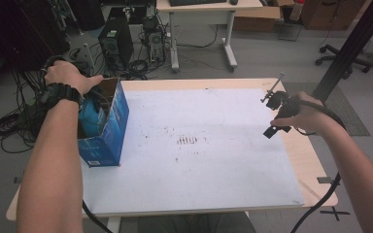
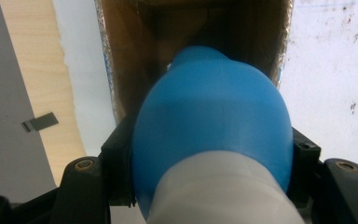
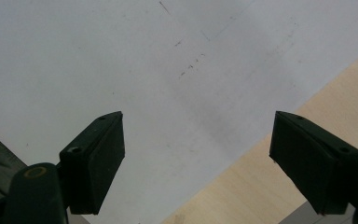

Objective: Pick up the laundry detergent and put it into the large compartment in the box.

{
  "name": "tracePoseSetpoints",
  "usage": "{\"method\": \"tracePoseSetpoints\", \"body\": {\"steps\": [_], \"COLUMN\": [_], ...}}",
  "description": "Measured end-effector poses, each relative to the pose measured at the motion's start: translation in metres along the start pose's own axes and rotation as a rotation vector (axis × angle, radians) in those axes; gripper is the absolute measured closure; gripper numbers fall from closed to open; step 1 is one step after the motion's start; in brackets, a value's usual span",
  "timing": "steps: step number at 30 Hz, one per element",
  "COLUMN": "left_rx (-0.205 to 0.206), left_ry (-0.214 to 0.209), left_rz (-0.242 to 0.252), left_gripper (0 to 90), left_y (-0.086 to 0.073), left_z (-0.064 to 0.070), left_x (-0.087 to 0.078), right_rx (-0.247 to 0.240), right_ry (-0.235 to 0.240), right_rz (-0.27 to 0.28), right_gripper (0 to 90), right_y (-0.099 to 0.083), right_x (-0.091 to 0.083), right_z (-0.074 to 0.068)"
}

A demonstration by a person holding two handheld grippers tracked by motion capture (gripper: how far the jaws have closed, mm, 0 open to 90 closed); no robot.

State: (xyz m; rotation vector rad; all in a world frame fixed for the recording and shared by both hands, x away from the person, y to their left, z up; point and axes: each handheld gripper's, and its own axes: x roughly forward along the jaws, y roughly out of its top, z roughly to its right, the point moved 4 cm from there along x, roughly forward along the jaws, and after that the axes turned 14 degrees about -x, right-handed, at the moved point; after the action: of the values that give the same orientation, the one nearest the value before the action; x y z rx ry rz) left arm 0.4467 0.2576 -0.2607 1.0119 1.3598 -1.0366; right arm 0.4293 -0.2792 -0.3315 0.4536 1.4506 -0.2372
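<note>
At the table's left edge, the left gripper (image 2: 209, 186) clamps a smooth, rounded blue-and-white object (image 2: 212, 126), perhaps a bottle, inside an open blue cardboard box (image 1: 108, 127). A scuffed white sheet (image 1: 194, 145) covers the pale wooden table (image 1: 307, 160). At right, the right gripper (image 3: 196, 154) hangs wide apart, empty.

My left gripper (image 2: 209, 186) clamps a blue rubber bulb (image 2: 212, 126) with a white end at the bottom centre of the frame. Its tip points into an open brown cardboard box (image 2: 130, 56) at the top. A white mat (image 2: 331, 79) lies right; pale wooden table edge (image 2: 42, 70) shows left, bearing a grey tape strip (image 2: 39, 122).
</note>
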Motion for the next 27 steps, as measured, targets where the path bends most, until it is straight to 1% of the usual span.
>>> {"method": "tracePoseSetpoints", "body": {"steps": [2,6,9,19,27], "left_rx": [-0.007,-0.013,-0.010,-0.009,-0.008], "left_ry": [-0.004,-0.001,0.003,-0.008,-0.013], "left_rz": [0.004,-0.005,-0.012,-0.020,-0.029], "left_gripper": [37.4,37.5,37.4,37.5,37.4], "left_y": [0.001,0.001,0.001,0.001,0.001], "left_z": [0.000,-0.002,-0.003,-0.003,-0.003], "left_x": [0.002,0.006,0.008,0.017,0.023], "right_rx": [-0.002,0.001,0.003,0.000,0.000], "right_ry": [0.000,0.000,-0.001,0.001,0.001], "right_rz": [-0.001,-0.002,-0.003,-0.009,-0.009], "right_gripper": [18.2,18.2,18.2,18.1,18.1], "right_y": [0.000,0.000,-0.001,0.002,0.000], "right_x": [0.000,0.000,0.000,0.002,0.002], "right_z": [0.000,0.000,0.000,0.000,0.000]}}
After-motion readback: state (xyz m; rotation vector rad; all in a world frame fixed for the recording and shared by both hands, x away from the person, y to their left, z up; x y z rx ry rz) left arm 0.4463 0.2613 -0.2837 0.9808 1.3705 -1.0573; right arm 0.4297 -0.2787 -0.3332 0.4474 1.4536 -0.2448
